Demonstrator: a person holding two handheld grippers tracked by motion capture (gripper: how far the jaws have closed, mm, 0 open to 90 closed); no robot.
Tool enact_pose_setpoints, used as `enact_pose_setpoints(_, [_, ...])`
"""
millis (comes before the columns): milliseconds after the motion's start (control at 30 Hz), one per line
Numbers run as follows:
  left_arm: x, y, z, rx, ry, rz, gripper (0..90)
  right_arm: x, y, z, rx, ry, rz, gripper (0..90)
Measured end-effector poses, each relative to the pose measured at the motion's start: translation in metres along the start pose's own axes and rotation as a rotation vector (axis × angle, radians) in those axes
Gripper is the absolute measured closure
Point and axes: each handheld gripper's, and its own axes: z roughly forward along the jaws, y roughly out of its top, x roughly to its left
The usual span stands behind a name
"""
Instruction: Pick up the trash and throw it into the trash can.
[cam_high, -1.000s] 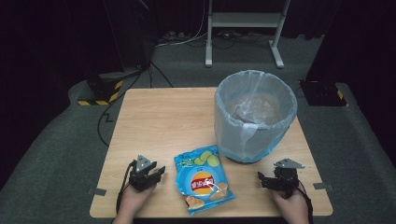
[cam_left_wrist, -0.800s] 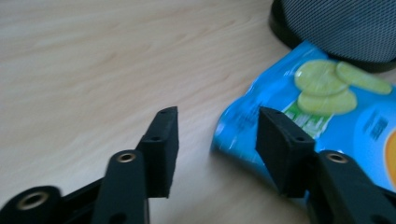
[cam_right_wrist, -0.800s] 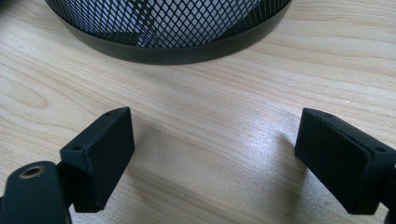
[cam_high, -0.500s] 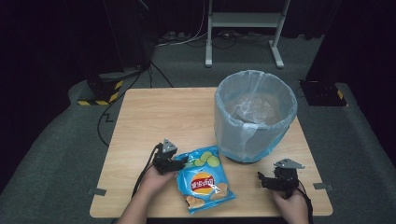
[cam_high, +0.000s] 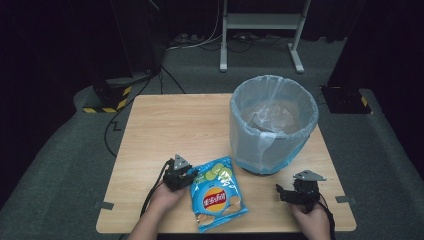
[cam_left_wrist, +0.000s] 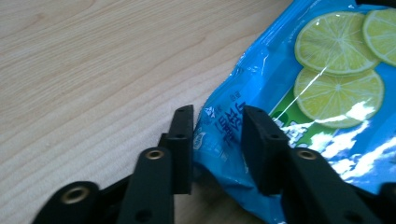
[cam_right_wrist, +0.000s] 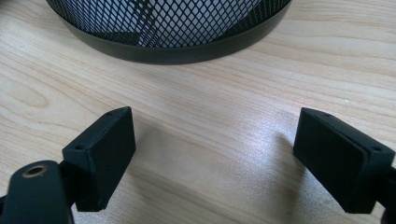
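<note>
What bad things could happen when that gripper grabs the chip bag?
The left gripper has just been closing its jaws around only the corner of the chip bag, so the slippery foil might slide out when lifted. Squeezing could also crush chips near that edge. The lined bin stands close, so a swinging bag might bump its rim instead of dropping in.
</note>
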Motion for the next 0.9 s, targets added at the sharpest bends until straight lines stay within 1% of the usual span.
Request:
enact_pose_setpoints(33, [-0.002,-0.002,-0.001,-0.005,0.005,-0.002,71.8,0.000,0.000,0.000,0.000,0.000,0.000,12.8])
enact_pose_setpoints(67, [-0.004,-0.004,-0.003,-0.004,0.021,0.008,77.7,0.000,0.000,0.000,-0.001,-0.001,-0.001,13.0])
enact_pose_setpoints(267, [-0.005,-0.006,-0.005,-0.014,0.033,-0.008,80.9,0.000,0.000,0.000,-0.002,-0.003,-0.001,13.2])
enact_pose_setpoints(300, [-0.005,-0.007,-0.005,-0.015,0.034,-0.018,80.9,0.001,0.000,0.000,-0.002,-0.006,0.001,13.3])
enact_pose_setpoints(367, [-0.004,-0.008,-0.006,-0.024,0.051,-0.036,82.3,0.001,0.000,0.000,-0.002,-0.007,0.002,13.5])
enact_pose_setpoints(400, [-0.006,-0.009,-0.006,-0.035,0.056,-0.062,82.3,0.001,0.000,0.000,-0.002,-0.007,0.002,13.5])
enact_pose_setpoints(433, [-0.004,-0.009,-0.008,-0.028,0.069,-0.042,83.1,0.001,-0.001,0.000,-0.003,-0.007,0.002,13.5])
enact_pose_setpoints(467, [-0.004,-0.010,-0.010,-0.043,0.086,-0.044,83.4,0.001,-0.001,0.000,-0.003,-0.006,0.002,13.5])
enact_pose_setpoints(500, [-0.004,-0.010,-0.010,-0.043,0.086,-0.044,83.8,0.001,-0.001,0.000,-0.003,-0.006,0.002,13.5])
enact_pose_setpoints(567, [-0.003,-0.013,-0.015,-0.082,0.100,-0.069,84.8,0.001,-0.001,0.000,-0.004,-0.006,0.003,13.6])
enact_pose_setpoints(600, [-0.003,-0.013,-0.015,-0.082,0.100,-0.069,85.2,0.001,-0.001,0.000,-0.004,-0.006,0.003,13.6])
enact_pose_setpoints(667, [-0.002,-0.015,-0.018,-0.111,0.111,-0.089,85.7,0.001,-0.001,-0.001,-0.002,-0.007,0.006,13.7])
enact_pose_setpoints(767, [0.000,-0.017,-0.024,-0.158,0.124,-0.126,86.3,0.001,-0.001,-0.001,-0.002,-0.007,0.007,13.8])
enact_pose_setpoints(800, [0.002,-0.018,-0.027,-0.180,0.133,-0.145,86.5,0.001,-0.001,-0.001,-0.003,-0.008,0.004,13.8])
enact_pose_setpoints(833, [0.002,-0.018,-0.027,-0.180,0.133,-0.145,86.6,0.001,-0.001,-0.001,-0.003,-0.008,0.004,13.8])
enact_pose_setpoints(900, [0.004,-0.020,-0.031,-0.209,0.146,-0.161,86.7,0.001,-0.001,-0.001,-0.003,-0.009,0.005,13.9])
